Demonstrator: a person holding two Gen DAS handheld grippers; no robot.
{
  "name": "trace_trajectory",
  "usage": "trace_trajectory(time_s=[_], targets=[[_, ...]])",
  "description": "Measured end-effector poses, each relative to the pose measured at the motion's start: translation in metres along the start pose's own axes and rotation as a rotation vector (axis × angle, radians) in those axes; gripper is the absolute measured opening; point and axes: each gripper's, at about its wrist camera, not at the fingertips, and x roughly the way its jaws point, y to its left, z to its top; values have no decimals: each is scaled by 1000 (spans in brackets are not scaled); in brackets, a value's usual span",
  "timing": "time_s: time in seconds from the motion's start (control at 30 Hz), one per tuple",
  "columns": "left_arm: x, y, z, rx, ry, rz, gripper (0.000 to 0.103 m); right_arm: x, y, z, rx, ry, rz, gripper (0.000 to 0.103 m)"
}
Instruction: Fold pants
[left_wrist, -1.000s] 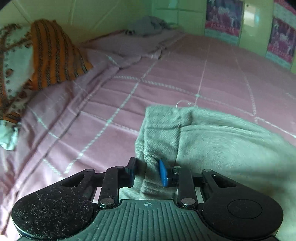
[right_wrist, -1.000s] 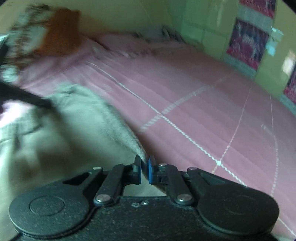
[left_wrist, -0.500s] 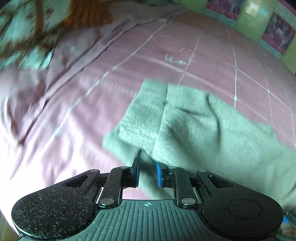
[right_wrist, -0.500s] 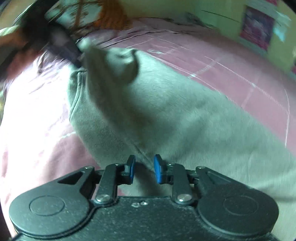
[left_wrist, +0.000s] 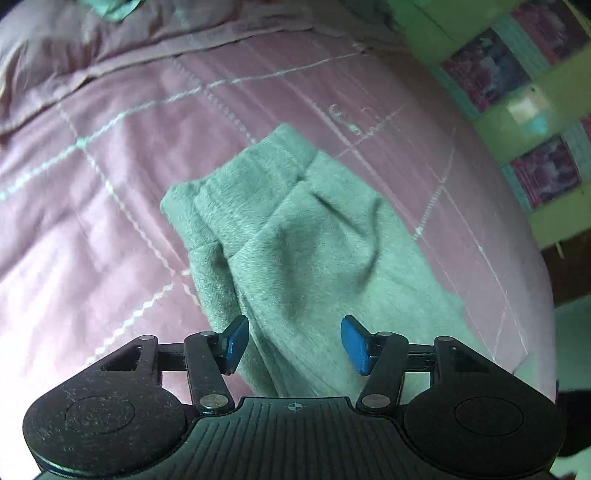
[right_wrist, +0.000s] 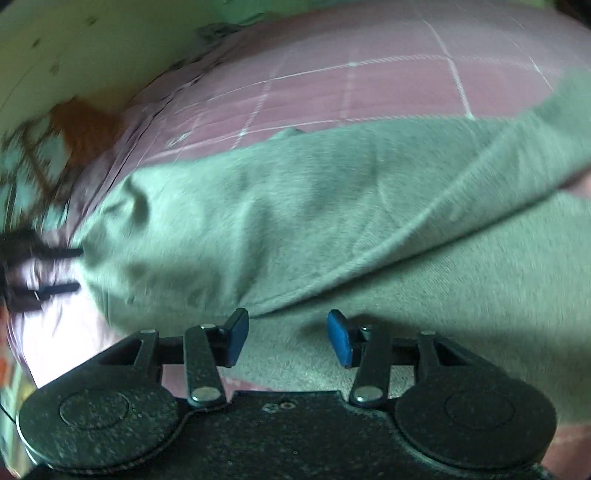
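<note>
Grey-green fleece pants (left_wrist: 295, 236) lie folded over on a pink checked bedspread (left_wrist: 110, 184). In the left wrist view the two cuffs point away from me, one on top of the other. My left gripper (left_wrist: 293, 341) hovers over the near part of the legs; its jaws are opening and the blue pads press on nothing. In the right wrist view the pants (right_wrist: 332, 206) fill the frame, with a folded edge running across. My right gripper (right_wrist: 284, 338) is just above that fabric, jaws opening, nothing pinched. The left gripper's fingers (right_wrist: 62, 269) show blurred at the pants' left end.
An orange and patterned cloth (right_wrist: 70, 136) lies at the bed's far end by a pale wall. A rumpled pink sheet (left_wrist: 129, 40) bunches along the far side. Green wall with patterned panels (left_wrist: 543, 170) borders the bed on the right.
Both grippers carried the pants across the bed and laid one half over the other. Both then let go of the fabric, and their jaws have spread apart.
</note>
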Motion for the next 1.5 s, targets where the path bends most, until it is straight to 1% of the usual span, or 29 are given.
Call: trace_trajectory(time_s=[0.03,0.07,0.1,0.13,0.2,0.23,0.27,0.3,0.37,0.43,0.5,0.53,0.6,0.67,0.7,0.77,0.87,0.93,1.0,1.03,1.07,1.1,1.17,1.23,1.37,1.43,1.5], targets=[[6,2,1,-17,4,-3,49,1,-3,2,30,3,8,47],[12,3,2,-31,8,-5,40,-1,-11,4,62,7,18,47],[17,5,1,-43,10,-2,18,3,-13,5,96,11,21,47],[18,7,1,-64,5,-4,13,5,-15,6,128,11,23,47],[20,9,1,-86,-4,-15,11,12,-21,9,206,1,19,46],[19,6,0,-61,-12,-10,10,14,-25,12,250,-2,17,45],[19,3,-1,-35,-18,-2,10,18,-30,14,303,-7,18,43],[17,1,-1,-22,-22,1,9,22,-33,16,337,-7,13,32],[11,0,3,-24,-28,-18,8,27,-34,19,372,-7,-24,6],[-3,-3,11,13,-47,-41,6,17,-28,18,354,-48,-7,6],[-20,3,18,43,-62,-59,6,-6,-11,16,263,-94,23,6],[-25,9,20,49,-57,-67,6,-16,-4,13,226,-100,47,6],[-19,20,20,71,-29,-44,6,-30,7,2,166,-94,77,6],[-2,30,11,72,6,5,7,-25,12,-12,99,-73,47,6],[5,36,6,70,5,19,7,-14,15,-17,82,-48,13,6],[13,42,1,48,5,9,7,6,14,-26,105,-7,-13,6],[8,36,0,74,-5,16,7,19,19,-33,31,4,-77,10],[-6,26,-5,123,-28,35,7,16,23,-29,12,0,-80,16],[-25,16,-13,171,-74,46,7,8,22,-25,25,2,-64,24],[-35,10,-19,201,-93,43,7,1,21,-25,43,-1,-50,27],[-42,2,-24,232,-100,28,7,-4,20,-25,56,-3,-44,33],[-47,-7,-30,264,-97,12,7,-9,17,-23,61,-6,-41,38],[-48,-28,-41,319,-77,-12,7,-22,7,-25,72,-20,-54,45],[-35,-51,-54,368,-46,-20,7,-35,-5,-25,92,-40,-73,45],[4,-84,-87,435,28,19,7,-52,-37,-9,164,-79,-153,46],[18,-86,-102,446,56,48,7,-57,-45,6,182,-85,-189,46],[25,-77,-106,394,61,32,7,-54,-48,23,187,-85,-223,47]])
